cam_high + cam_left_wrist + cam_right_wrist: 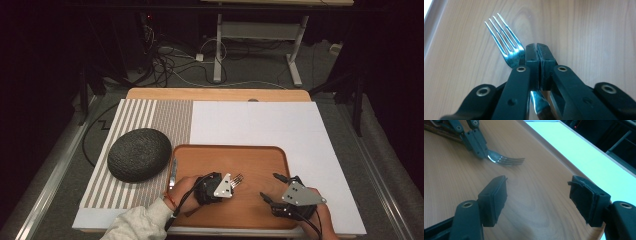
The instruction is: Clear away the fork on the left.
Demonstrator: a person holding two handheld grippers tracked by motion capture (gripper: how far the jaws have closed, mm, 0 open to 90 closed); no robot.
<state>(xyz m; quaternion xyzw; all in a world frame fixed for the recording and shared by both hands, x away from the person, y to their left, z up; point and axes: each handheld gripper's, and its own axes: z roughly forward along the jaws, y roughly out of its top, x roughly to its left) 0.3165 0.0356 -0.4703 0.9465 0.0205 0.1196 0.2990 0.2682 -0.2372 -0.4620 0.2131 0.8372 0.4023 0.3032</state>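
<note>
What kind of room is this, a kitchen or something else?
Probably a recording lab, not a kitchen: cables lie tangled on the floor, black curtains hang around, and the wooden tray sits on a white board.

No legible writing

No text, label, brand, number or sign can be read on any surface in these three views.

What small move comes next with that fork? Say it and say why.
Probably lower the fork onto the wooden tray and open the left tongs. They are shut on the fork's neck, its prongs pointing out over the bare tray. The right tongs stand open with nothing between them. A knife lies by the tray's left rim.
</note>
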